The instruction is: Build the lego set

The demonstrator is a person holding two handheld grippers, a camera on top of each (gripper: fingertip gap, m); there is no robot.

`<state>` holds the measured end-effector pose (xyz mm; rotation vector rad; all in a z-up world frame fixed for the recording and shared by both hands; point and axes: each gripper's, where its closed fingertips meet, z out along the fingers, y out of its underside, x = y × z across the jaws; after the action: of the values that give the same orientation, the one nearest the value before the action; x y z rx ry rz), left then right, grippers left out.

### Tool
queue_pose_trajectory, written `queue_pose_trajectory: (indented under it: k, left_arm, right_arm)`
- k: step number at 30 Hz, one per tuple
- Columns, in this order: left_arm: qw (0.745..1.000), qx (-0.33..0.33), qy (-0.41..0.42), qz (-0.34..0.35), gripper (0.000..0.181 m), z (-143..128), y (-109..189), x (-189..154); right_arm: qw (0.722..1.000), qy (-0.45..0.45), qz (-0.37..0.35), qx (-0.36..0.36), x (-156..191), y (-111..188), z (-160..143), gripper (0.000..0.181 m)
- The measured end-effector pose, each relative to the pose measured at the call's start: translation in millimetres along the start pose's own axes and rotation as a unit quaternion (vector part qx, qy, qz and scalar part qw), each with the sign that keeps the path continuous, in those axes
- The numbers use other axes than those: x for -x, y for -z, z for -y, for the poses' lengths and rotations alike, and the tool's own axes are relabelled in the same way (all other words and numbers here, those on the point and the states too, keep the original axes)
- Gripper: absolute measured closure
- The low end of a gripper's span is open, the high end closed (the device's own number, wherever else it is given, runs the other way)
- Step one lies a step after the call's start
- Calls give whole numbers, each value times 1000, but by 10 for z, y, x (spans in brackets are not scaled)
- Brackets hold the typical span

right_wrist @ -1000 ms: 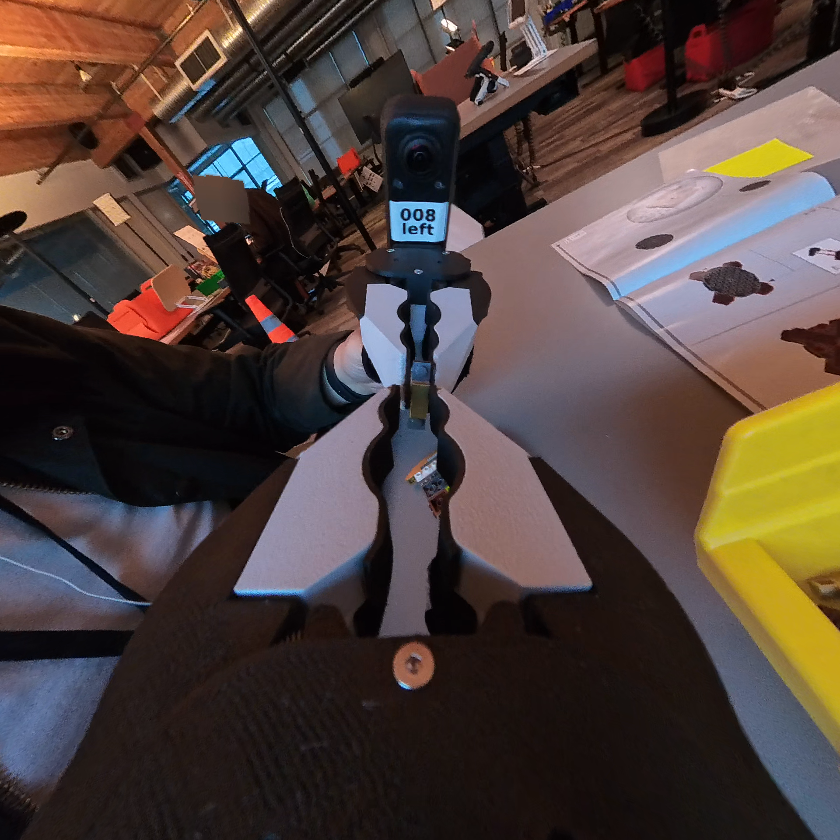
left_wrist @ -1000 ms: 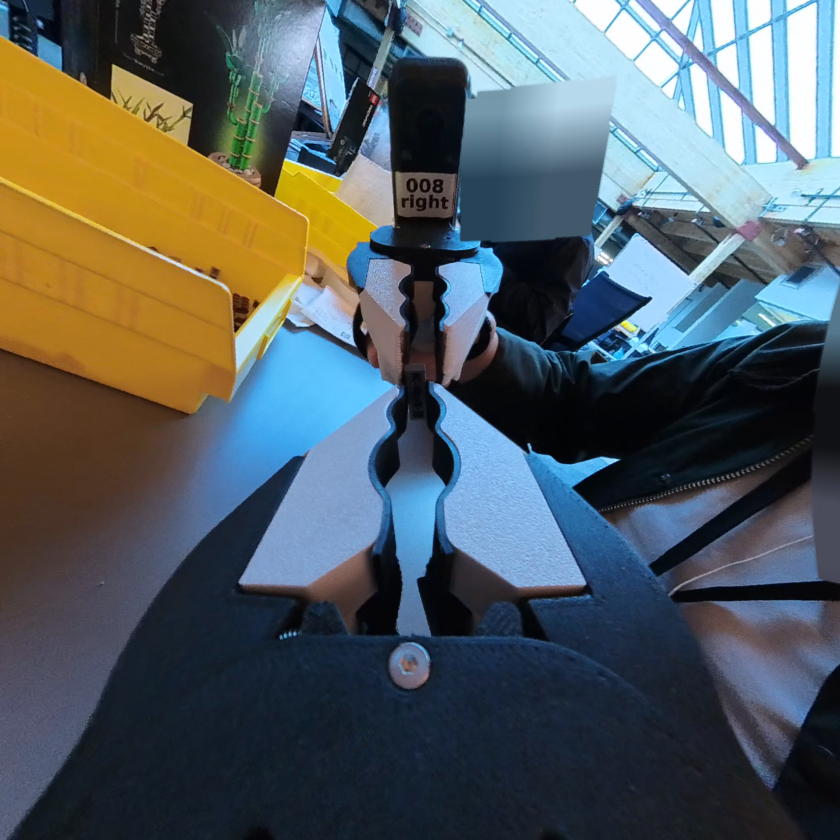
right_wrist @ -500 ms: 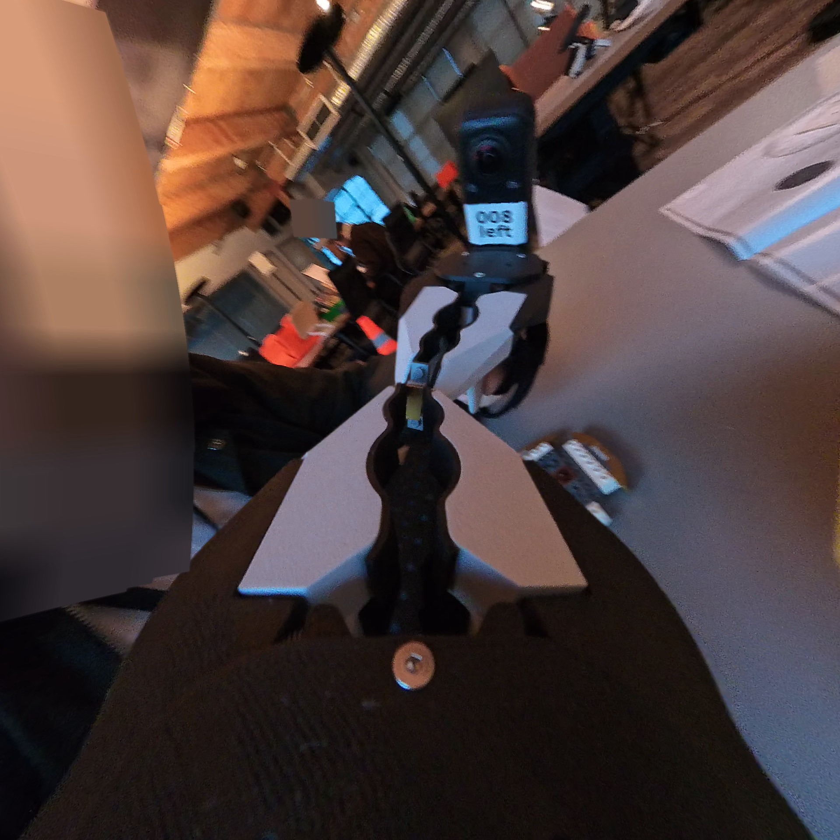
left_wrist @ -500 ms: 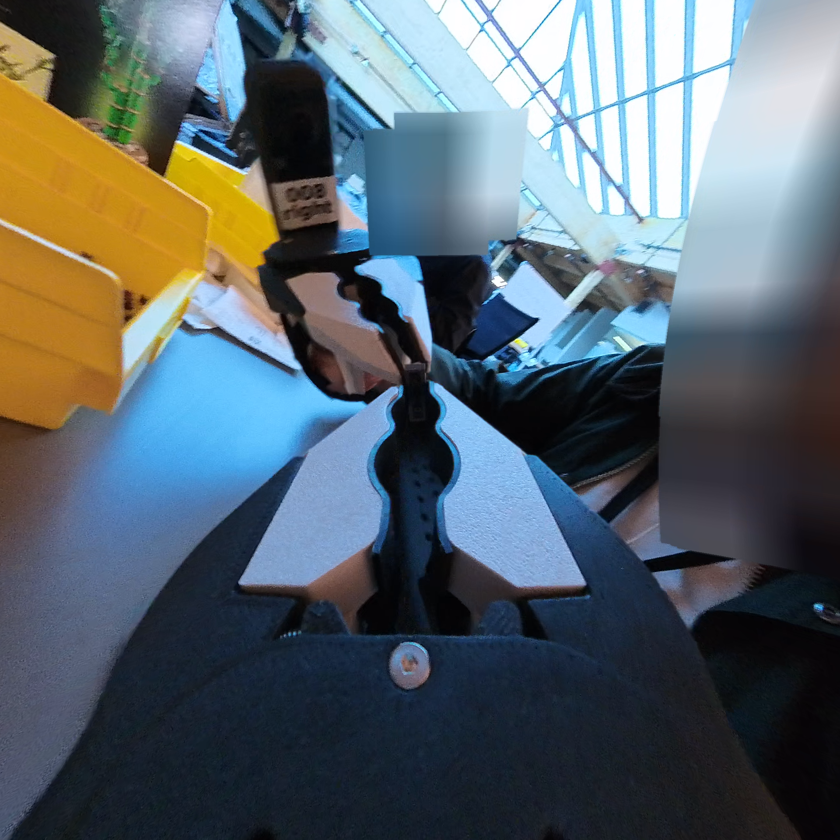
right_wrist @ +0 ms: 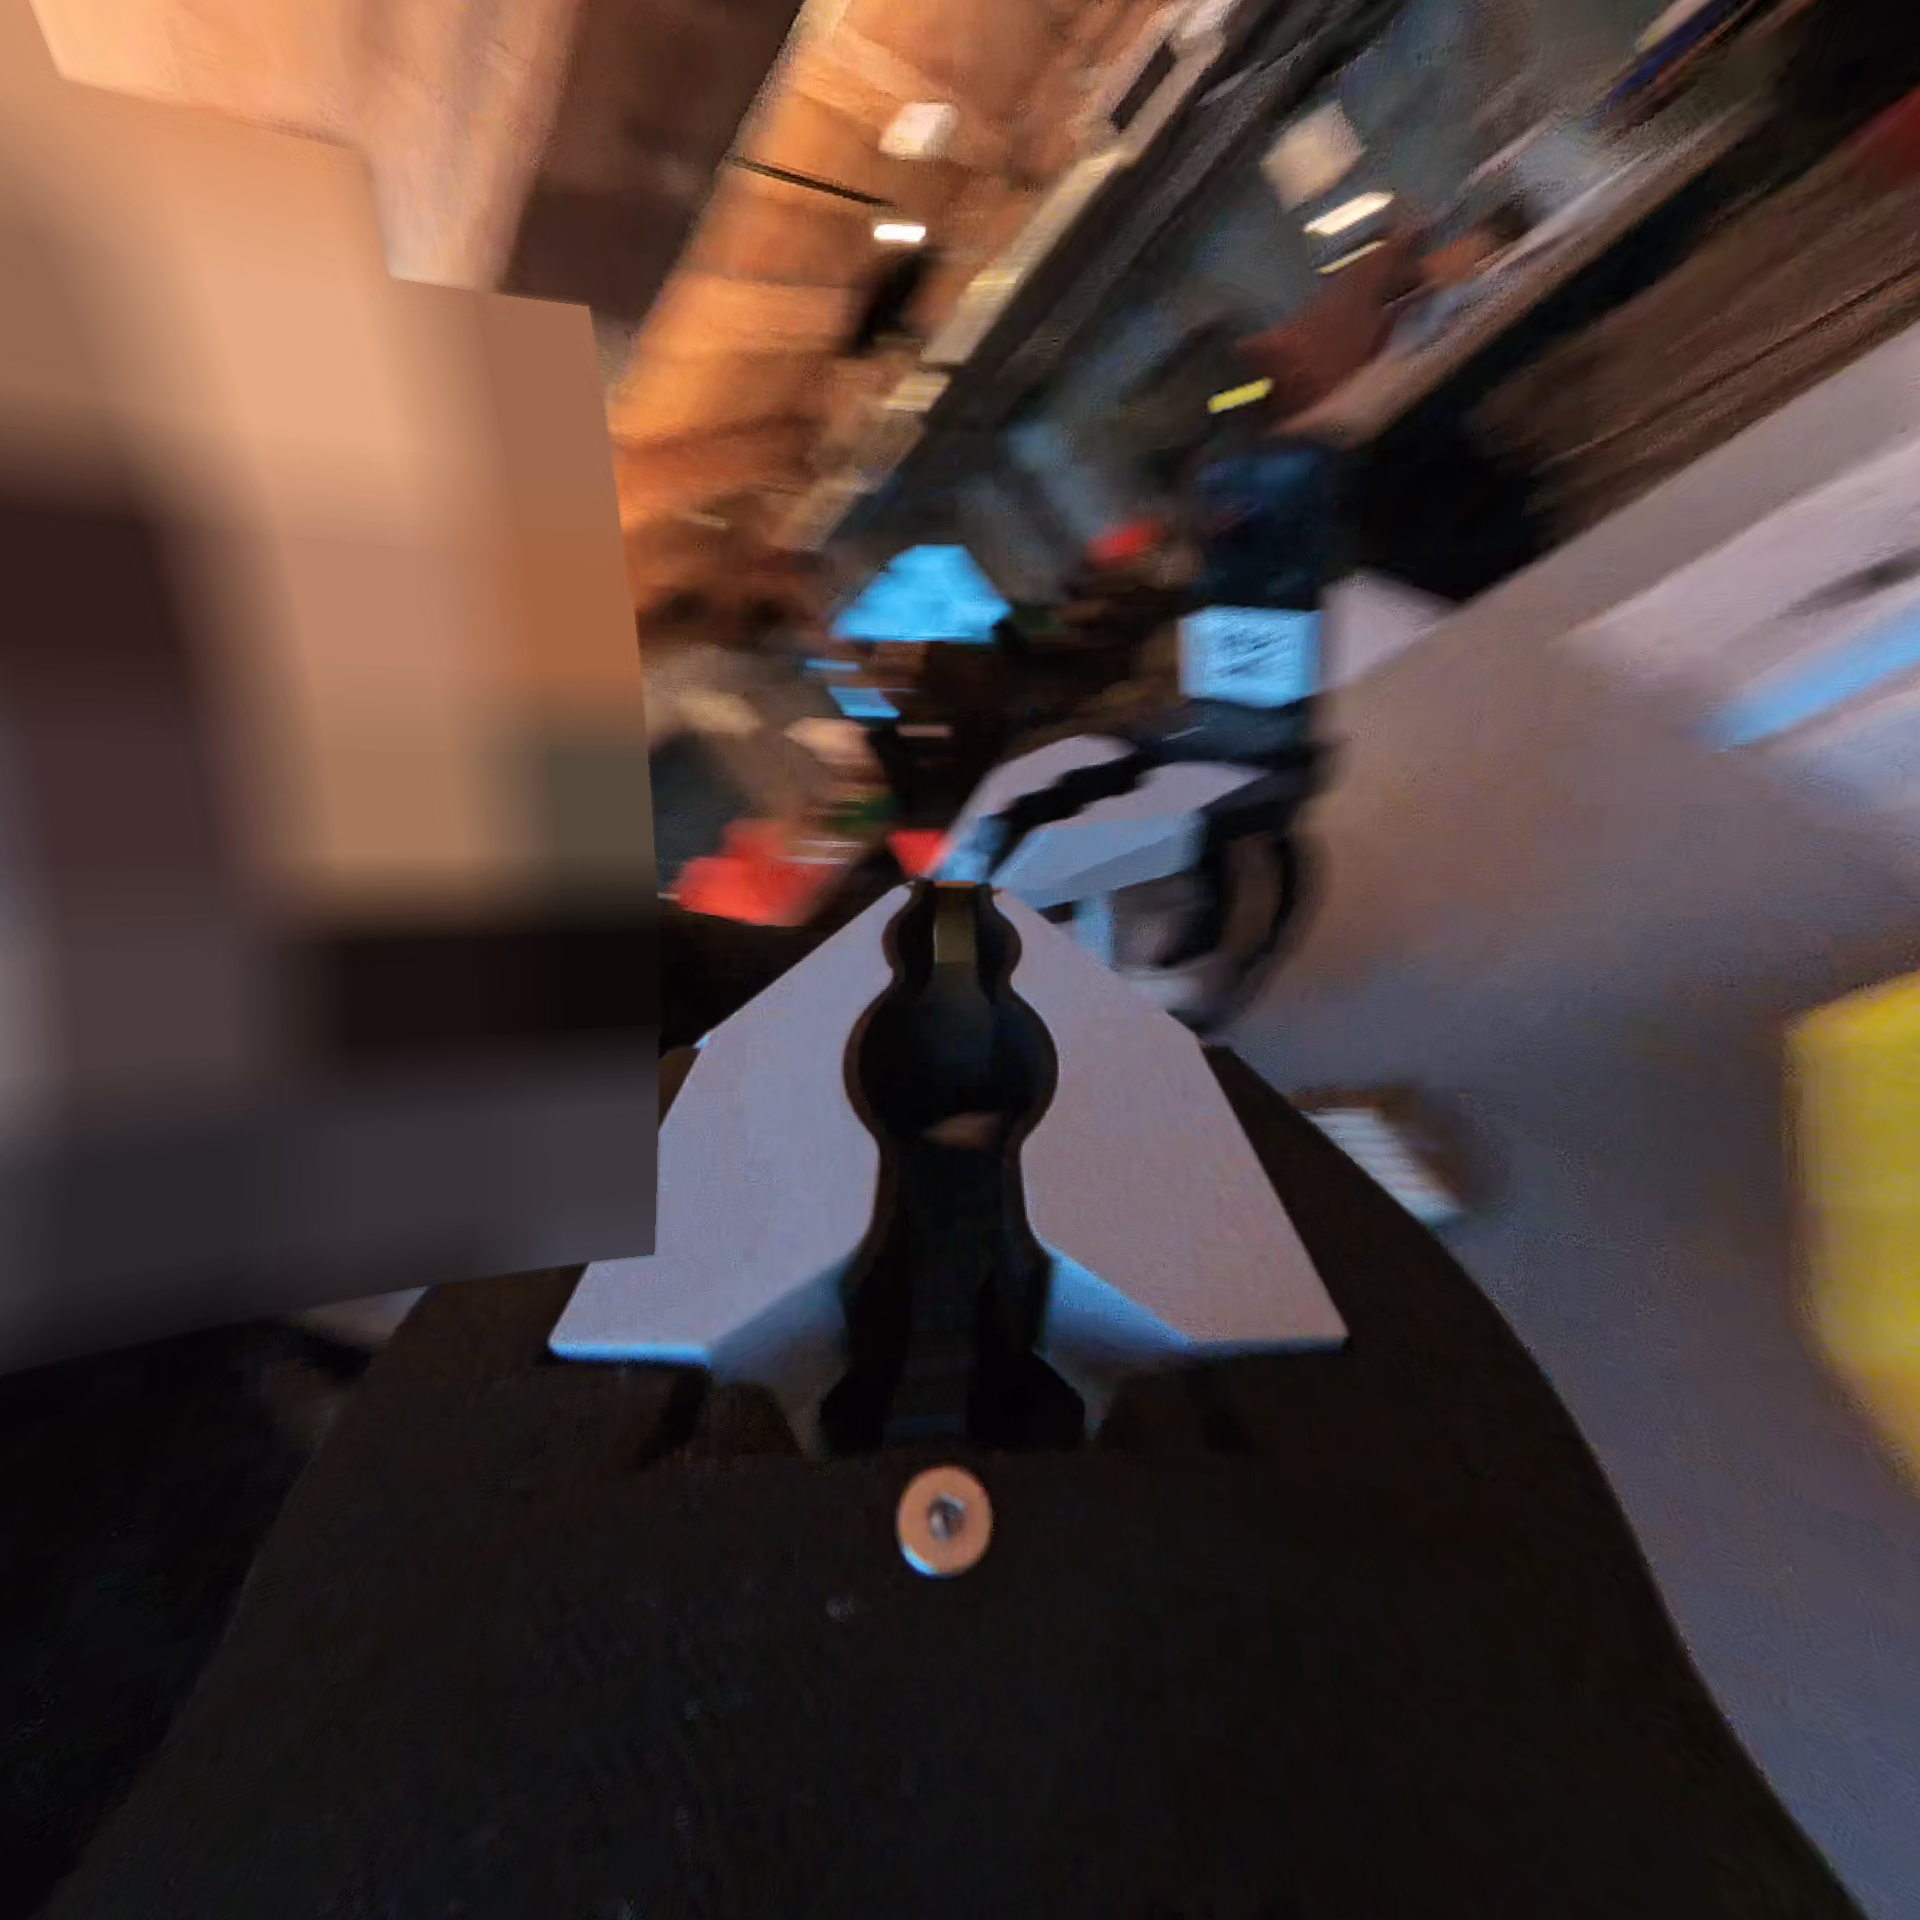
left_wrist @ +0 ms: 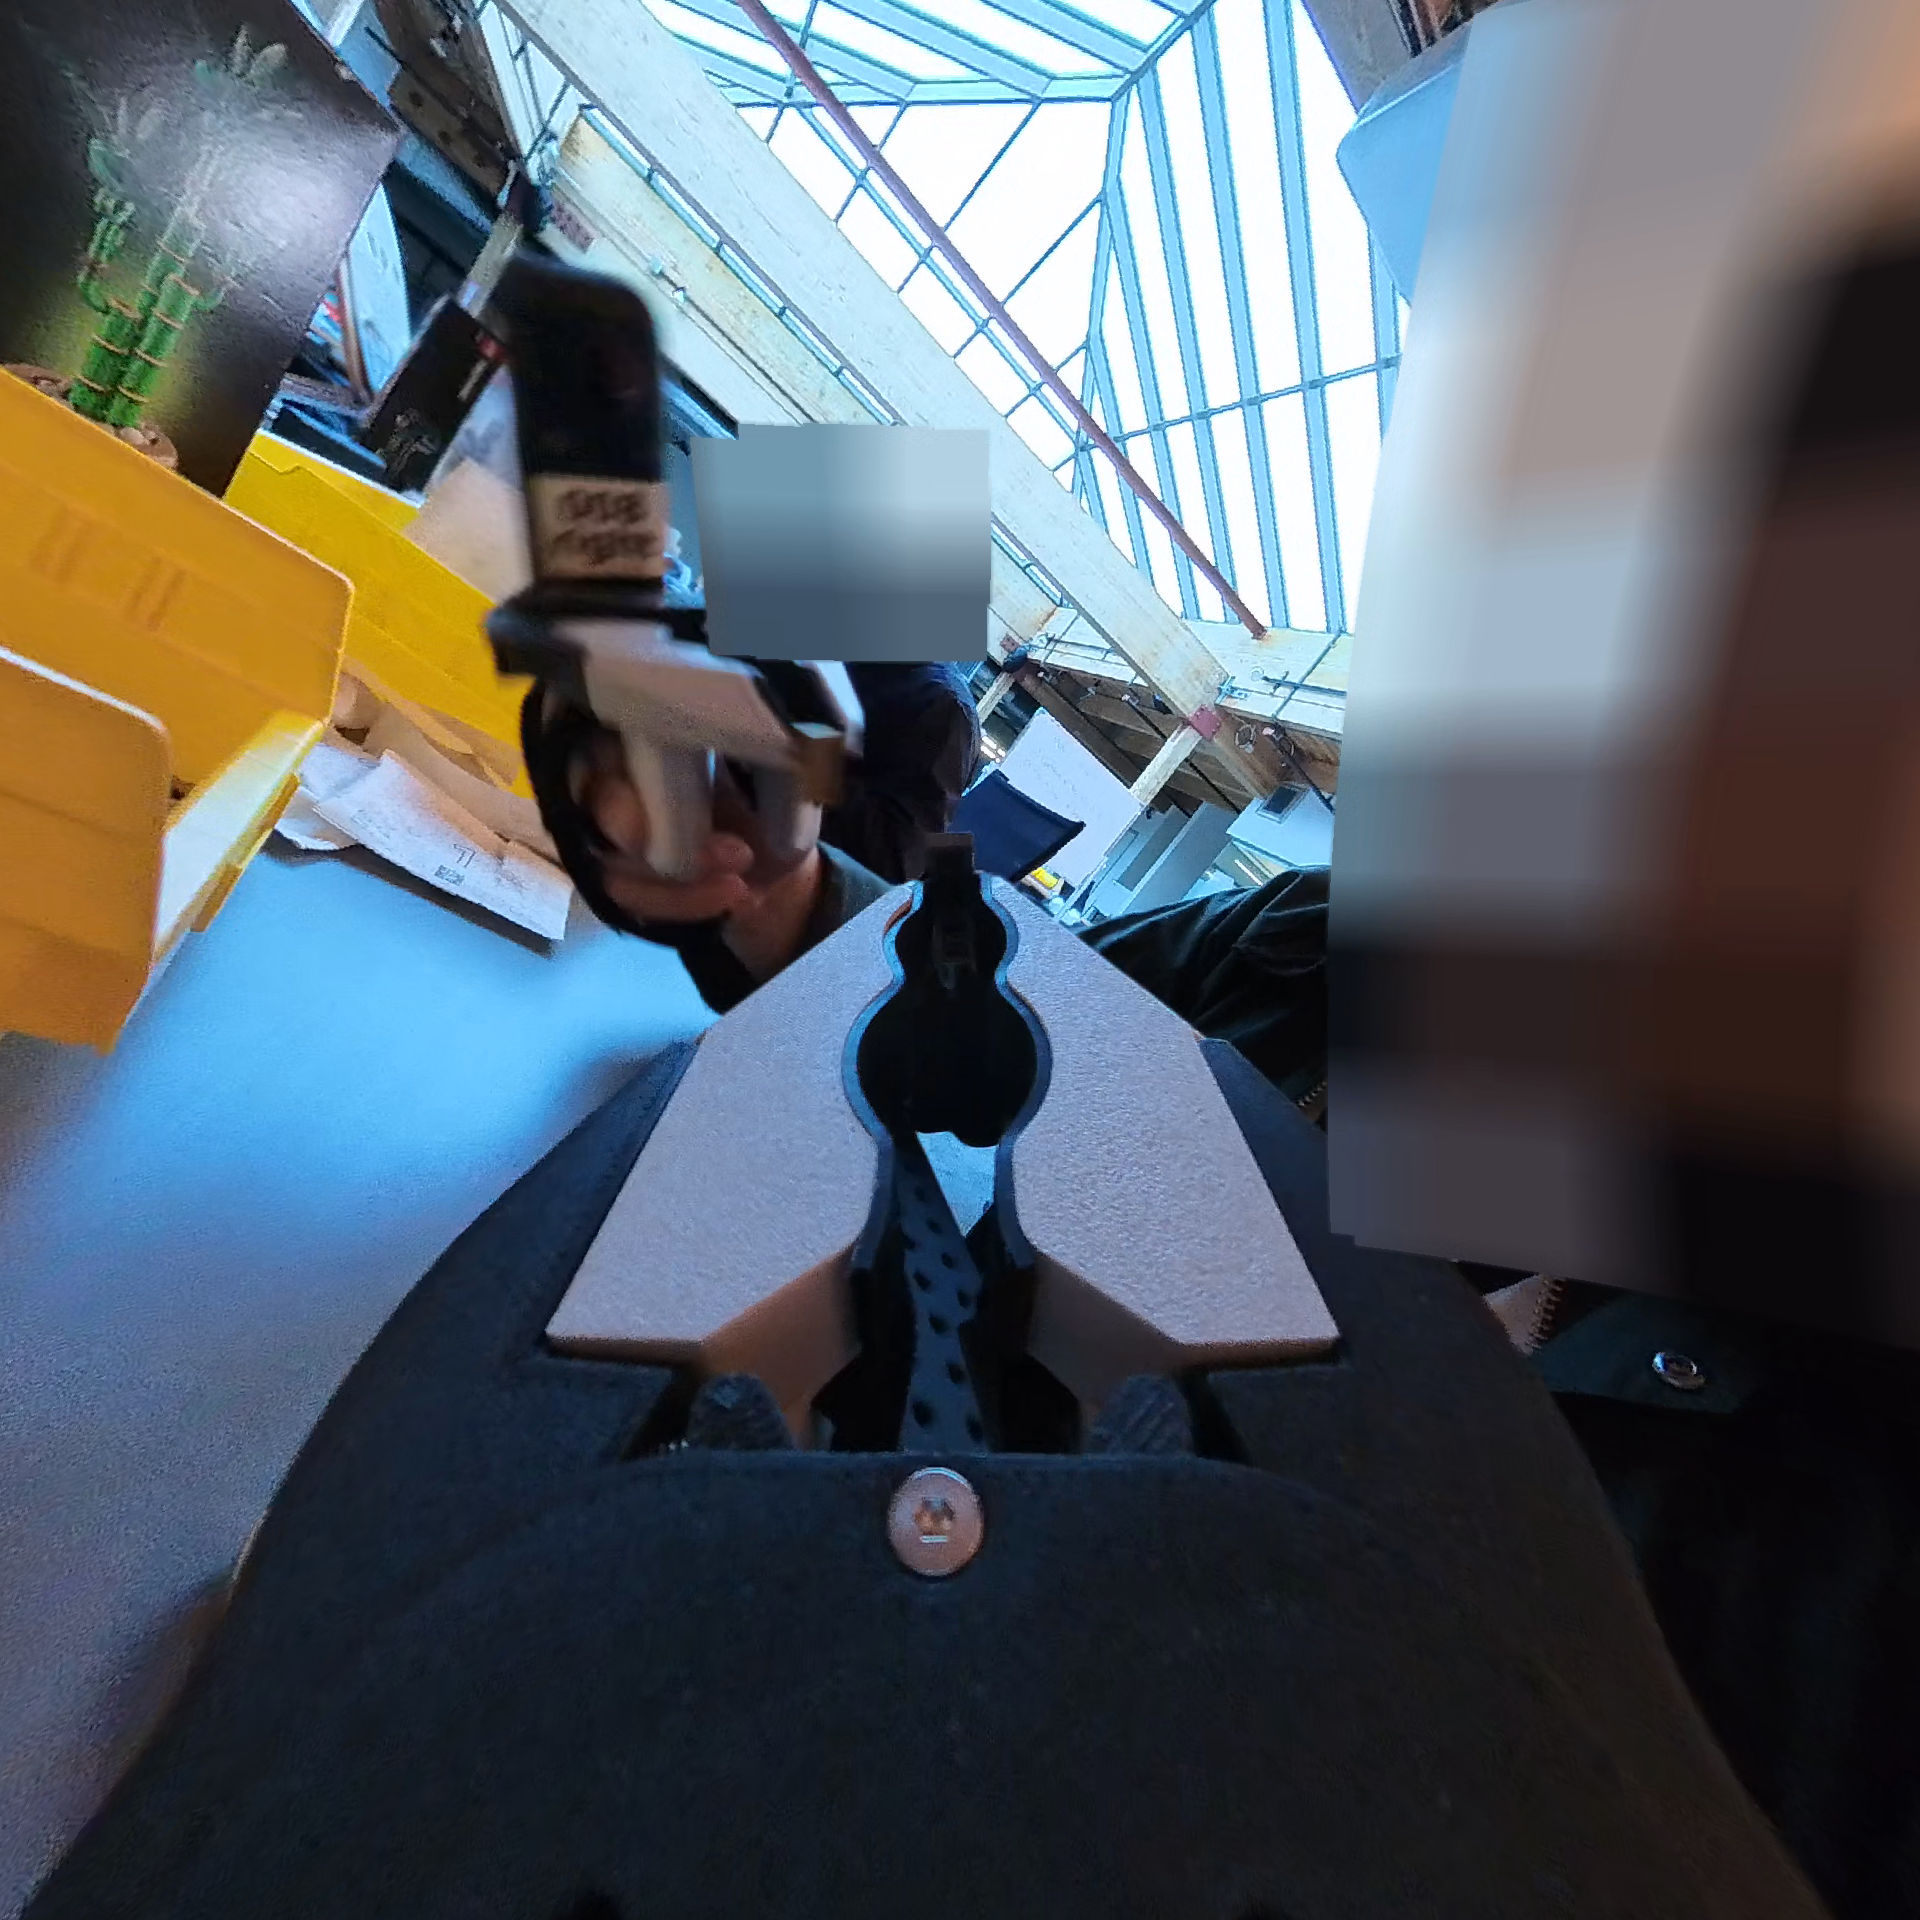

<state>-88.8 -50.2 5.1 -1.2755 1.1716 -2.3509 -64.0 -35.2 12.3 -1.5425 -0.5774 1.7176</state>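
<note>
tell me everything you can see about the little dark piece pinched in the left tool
The dark piece is a small, narrow lego part, black or near black and plastic-looking. It stands upright at the very tip of the left tool, pinched between the two tan fingers, with its squared top poking just above the fingertips. Its lower part disappears into the dark gap between them, so its full shape cannot be told. It is held above the grey table, and only the tool touches it.

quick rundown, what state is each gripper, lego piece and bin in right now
left gripper: shut on the dark lego piece
dark lego piece: pinched at the fingertips, off the table
right gripper: shut on the tan lego piece
tan lego piece: pinched at the fingertips, view blurred
yellow bin: open-topped, resting on the table
partial lego build: lying on the table, blurred
</note>
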Motion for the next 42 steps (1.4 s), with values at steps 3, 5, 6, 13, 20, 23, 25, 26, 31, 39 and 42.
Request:
queue_pose_trajectory:
  k: [3,5,6,13,20,23,25,26,31,39,42]
  left_arm:
    - [999,16,6,38,176,-49,-3,140]
    - [997,33,17,62,175,-118,-7,243]
    - [996,41,25,70,176,-151,-10,285]
    - [994,31,68,79,176,-148,44,379]
    - [993,45,57,96,176,-185,36,417]
    - [992,51,49,103,175,-200,36,424]
    - [991,58,46,108,175,-218,34,433]
    - [991,63,45,111,175,-233,31,441]
    - [988,90,43,120,175,-331,-2,468]
    - [990,67,48,115,171,-264,24,466]
    - [990,68,46,118,173,-267,34,483]
  right_arm:
    - [925,227,-305,-11,-539,503,355,176]
    - [841,263,-471,-39,-848,1066,615,175]
    - [837,238,-489,-59,-922,1222,660,169]
    - [903,102,-381,-168,-862,1366,739,147]
    - [977,63,-202,-22,-493,277,132,155]
    - [982,34,-187,23,-489,49,-100,162]
    - [982,22,-184,31,-494,14,-152,163]
    - [984,15,-177,33,-480,1,-166,162]
    - [986,-24,-151,58,-471,-71,-311,163]
    - [991,-73,-103,38,-367,-66,-259,176]
    - [991,-83,-97,31,-371,-35,-241,176]
